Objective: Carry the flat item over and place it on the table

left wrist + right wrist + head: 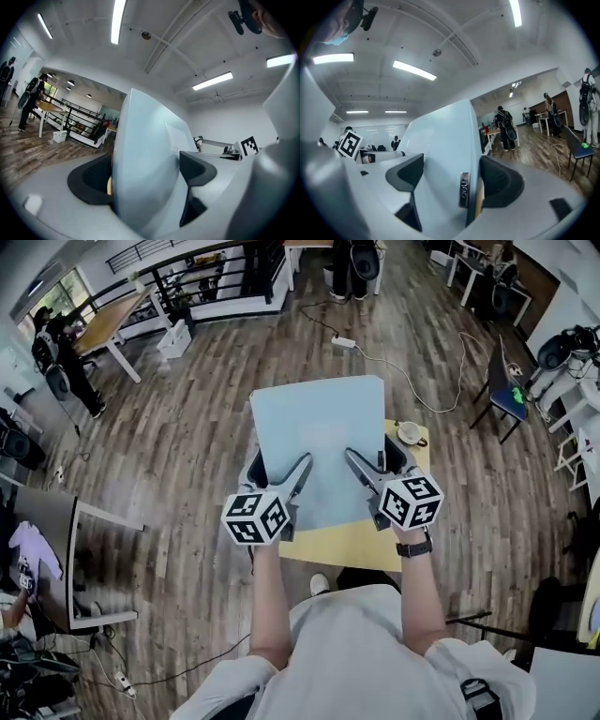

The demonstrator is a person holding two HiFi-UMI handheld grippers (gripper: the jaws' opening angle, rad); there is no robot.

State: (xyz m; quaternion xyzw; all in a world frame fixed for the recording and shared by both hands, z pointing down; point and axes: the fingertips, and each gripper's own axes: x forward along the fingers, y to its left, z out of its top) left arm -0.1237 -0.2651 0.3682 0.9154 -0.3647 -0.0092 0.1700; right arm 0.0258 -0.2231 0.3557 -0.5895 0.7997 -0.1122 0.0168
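**Head view:** pale-blue flat panel (319, 442) held at its near edge by L gripper (281, 472) and R gripper (375, 461). It sits above the yellow table (352, 545), far end jutting past the table over wood floor (187, 427). Cup (410, 433) on table, just beside panel's R edge.

**Left gripper view:** jaws clamped on panel (145, 159), dark pads (89, 180) either side.

**Right gripper view:** jaws gripping panel (445, 150). Small metal tab (464, 189) on its edge.

White cup (409, 433), power strip (343, 342) with cable, blue-seated chair (507, 397), wood floor (187, 446)
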